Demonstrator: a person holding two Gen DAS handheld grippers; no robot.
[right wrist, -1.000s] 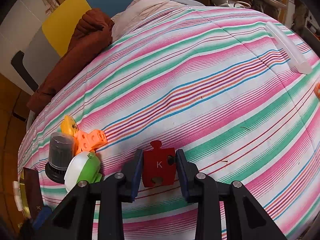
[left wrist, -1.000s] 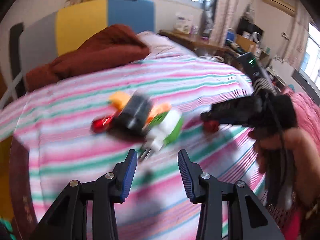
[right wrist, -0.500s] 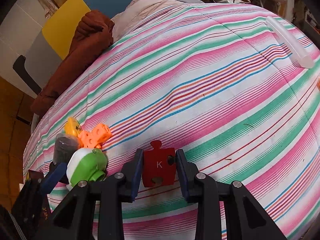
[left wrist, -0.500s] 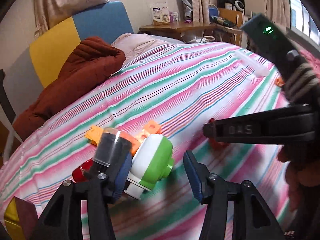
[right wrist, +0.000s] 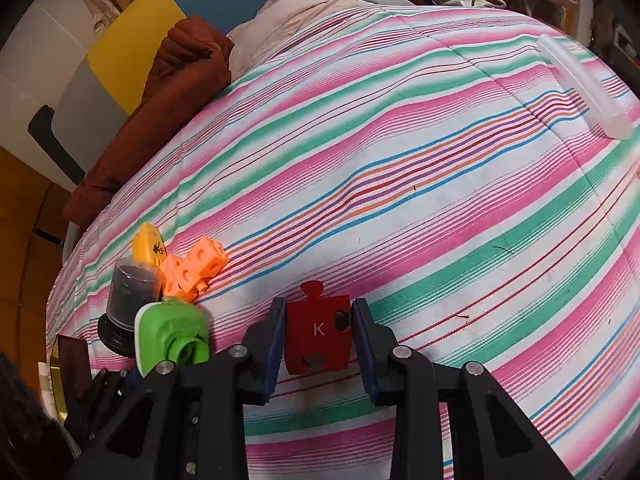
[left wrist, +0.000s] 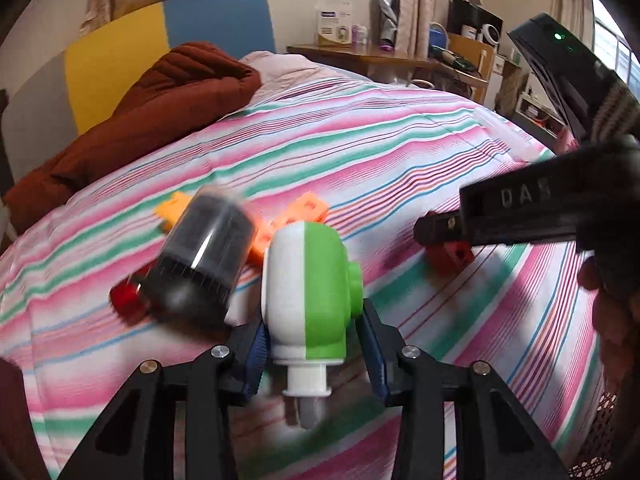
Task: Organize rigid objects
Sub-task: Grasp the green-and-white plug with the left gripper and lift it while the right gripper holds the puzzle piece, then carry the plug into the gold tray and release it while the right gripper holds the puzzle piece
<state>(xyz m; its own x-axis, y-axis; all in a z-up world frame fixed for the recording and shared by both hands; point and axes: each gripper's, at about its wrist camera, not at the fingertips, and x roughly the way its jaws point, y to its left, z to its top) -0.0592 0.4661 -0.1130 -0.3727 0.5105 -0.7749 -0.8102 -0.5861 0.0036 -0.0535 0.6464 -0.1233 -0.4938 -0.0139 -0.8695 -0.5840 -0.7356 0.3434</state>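
Note:
A white-and-green plastic part [left wrist: 308, 292] sits between the blue pads of my left gripper [left wrist: 314, 344]. The jaws are closing and both pads touch its sides. In the right wrist view the same part [right wrist: 172, 332] shows at the lower left, tilted. My right gripper [right wrist: 318, 332] is shut on a red puzzle piece marked K [right wrist: 318, 328], low over the striped bedspread [right wrist: 400, 160]. From the left wrist view that red piece [left wrist: 450, 258] shows under the black right gripper [left wrist: 436, 232].
A dark cylinder with a clear cap [left wrist: 204, 256] leans beside the green part, with a red bit [left wrist: 124, 298] under it. Behind lie orange cube blocks [right wrist: 192, 268] and a yellow piece [right wrist: 148, 242]. A clear tube [right wrist: 580, 84] lies far right, a brown blanket [left wrist: 160, 108] near the headboard.
My left gripper came down and forward to the toy cluster, opened wide, then closed around the white-and-green part. The right gripper kept still with the red piece.

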